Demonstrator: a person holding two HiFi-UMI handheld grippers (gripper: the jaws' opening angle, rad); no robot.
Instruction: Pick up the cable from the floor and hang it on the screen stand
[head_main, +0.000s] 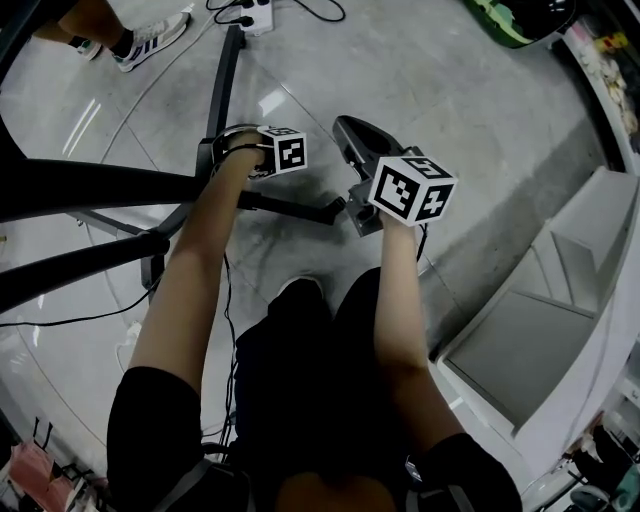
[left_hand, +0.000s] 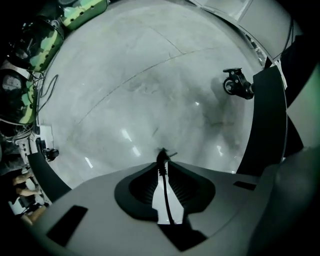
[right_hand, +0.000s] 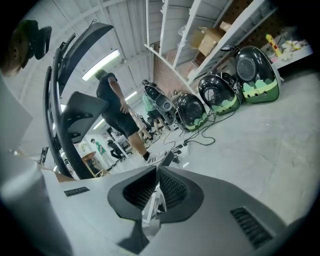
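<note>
thin black cable (left_hand: 165, 200) sits in the slot of the left tongs (left_hand: 163, 159). its long axis runs along the jaws, and the thicker plug end pokes out past the tips toward the grey floor (left_hand: 150, 85). the jaws are nearly together, pinching it. the cable's other end drops out of frame behind the jaw base. in the head view it can't be picked out at the tongs. only print visible is the black-and-white square markers on the left cube (head_main: 286, 150) and right cube (head_main: 411, 188). the right tongs (right_hand: 160, 171) have their tips pressed together and are empty. they aim about level at a standing person (right_hand: 117, 107), with green-black domed cases (right_hand: 215, 92) to the right of that. the screen stand (head_main: 225, 85) has black legs just beside and ahead of the left tongs. a caster (left_hand: 236, 84) shows up-right of the left jaws. the stand's upper part is cut off at the frame's left edge.
</note>
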